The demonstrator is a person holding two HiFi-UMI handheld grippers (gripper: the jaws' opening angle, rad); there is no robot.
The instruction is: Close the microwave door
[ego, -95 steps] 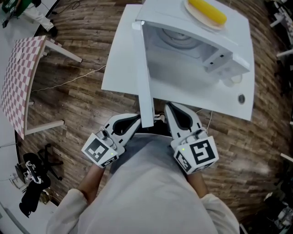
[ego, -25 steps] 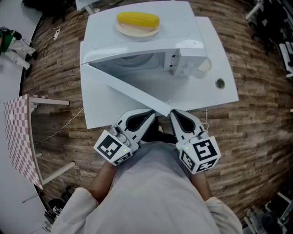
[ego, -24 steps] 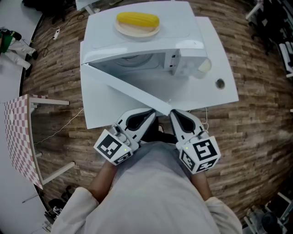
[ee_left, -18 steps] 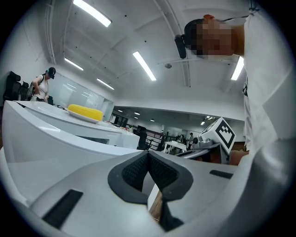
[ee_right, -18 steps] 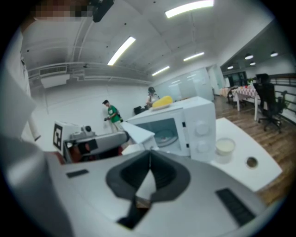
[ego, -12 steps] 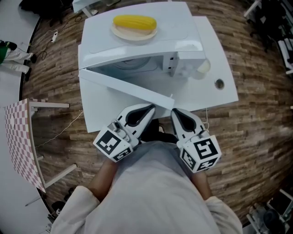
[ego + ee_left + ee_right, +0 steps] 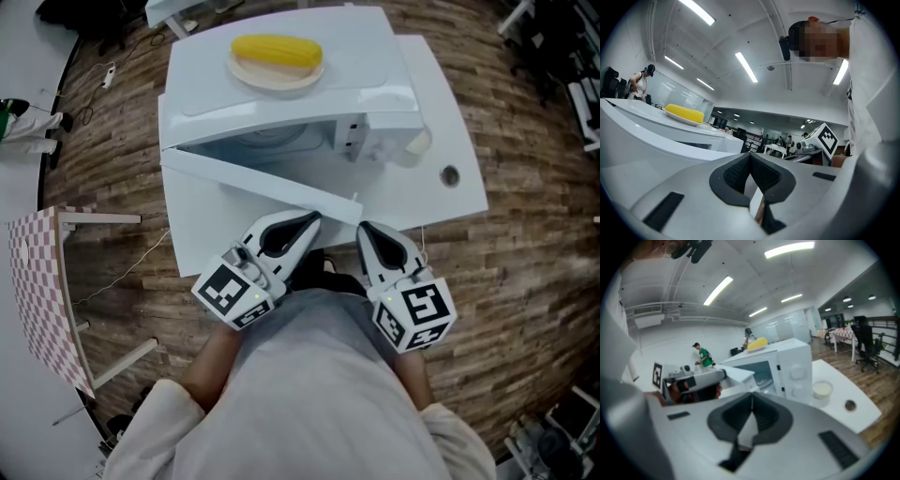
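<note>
The white microwave [image 7: 375, 103] stands on a white table [image 7: 455, 84], with a cob of corn on a plate [image 7: 277, 52] on its top. Its door [image 7: 262, 183] is hinged at the left and stands ajar at a narrow angle, free edge toward me. My left gripper [image 7: 314, 218] is shut, its tip against or just short of the door's outer face near the free edge. My right gripper [image 7: 363, 229] is shut too, just right of that edge. In the right gripper view the microwave [image 7: 797, 366] shows its two knobs and open cavity.
A small white cup [image 7: 419, 141] and a round hole [image 7: 449, 173] sit on the table to the right of the microwave. A table with a checked cloth [image 7: 37, 281] stands at the left over a wooden floor. Other people are far behind in both gripper views.
The door has swung from wide open to a narrow gap, closing a little more in the last second. Both grippers followed it forward.
</note>
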